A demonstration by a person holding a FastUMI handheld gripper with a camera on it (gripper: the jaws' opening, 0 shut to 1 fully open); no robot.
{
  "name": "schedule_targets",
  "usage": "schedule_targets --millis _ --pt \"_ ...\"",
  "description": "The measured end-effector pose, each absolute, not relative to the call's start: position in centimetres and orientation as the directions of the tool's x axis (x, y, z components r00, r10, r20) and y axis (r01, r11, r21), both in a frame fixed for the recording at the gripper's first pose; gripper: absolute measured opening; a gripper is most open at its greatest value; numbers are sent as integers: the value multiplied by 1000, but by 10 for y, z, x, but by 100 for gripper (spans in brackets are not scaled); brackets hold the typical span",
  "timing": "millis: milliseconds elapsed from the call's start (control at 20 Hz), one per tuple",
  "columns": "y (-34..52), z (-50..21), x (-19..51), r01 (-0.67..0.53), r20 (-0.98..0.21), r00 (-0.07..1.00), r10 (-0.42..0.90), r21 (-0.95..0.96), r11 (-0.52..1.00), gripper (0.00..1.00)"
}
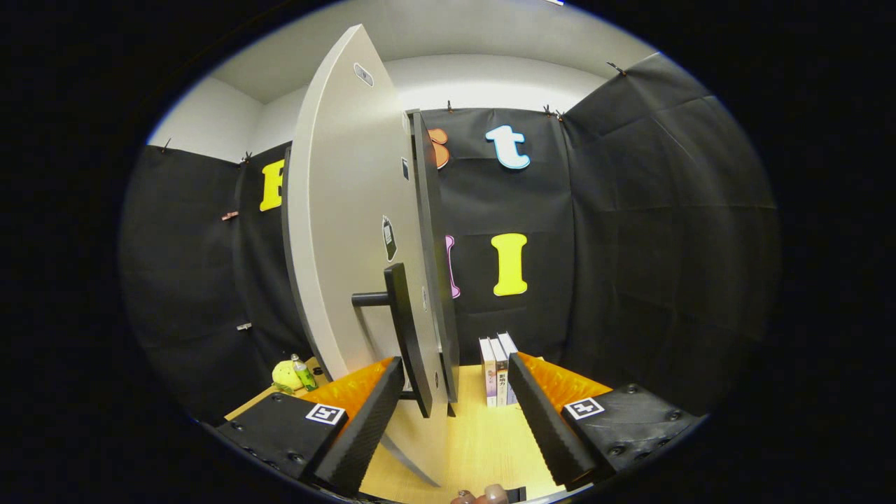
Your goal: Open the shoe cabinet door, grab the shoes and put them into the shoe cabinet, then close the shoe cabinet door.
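Fingertips of a person's hand (pixel 483 495) peek in at six o'clock, nearest the lens, just under the gripper (pixel 455 427), whose two fingers stand wide apart and hold nothing. Between them, from the centre up toward twelve o'clock, the shoe cabinet door (pixel 350 231) is seen almost edge-on, swung out, with its dark bar handle (pixel 404 336) on a short post at the lower part, just ahead of the left finger but seemingly not touched by it. The cabinet body edge (pixel 432 266) sits right behind the door. On the wooden table (pixel 476 441), a few upright books (pixel 497 371) stand at about five o'clock of the handle, near the right finger; a yellow plush toy and a small bottle (pixel 302 372) lie at eight o'clock. No shoes can be made out here (so I cannot say where they are). The chief risk, as I judge it: the door's lower edge lies in the gap between the fingers, so a careless sideways sweep could knock it, swing it unintentionally, or catch the handle on the left finger. A drift to the right could topple the books.
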State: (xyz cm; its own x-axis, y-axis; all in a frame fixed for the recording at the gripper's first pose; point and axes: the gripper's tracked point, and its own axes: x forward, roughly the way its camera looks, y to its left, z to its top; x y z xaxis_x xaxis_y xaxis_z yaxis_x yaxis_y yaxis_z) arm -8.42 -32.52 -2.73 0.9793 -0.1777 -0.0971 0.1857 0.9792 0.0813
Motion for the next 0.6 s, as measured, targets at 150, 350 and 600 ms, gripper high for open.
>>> schedule_targets --millis 150,350,600 --pt "-315 -25 -85 155 -98 984 -147 83 984 97" --pt "-271 -28 -63 107 -91 991 -101 69 992 97" --pt "-219 -36 -33 122 -88 990 -115 83 989 97"
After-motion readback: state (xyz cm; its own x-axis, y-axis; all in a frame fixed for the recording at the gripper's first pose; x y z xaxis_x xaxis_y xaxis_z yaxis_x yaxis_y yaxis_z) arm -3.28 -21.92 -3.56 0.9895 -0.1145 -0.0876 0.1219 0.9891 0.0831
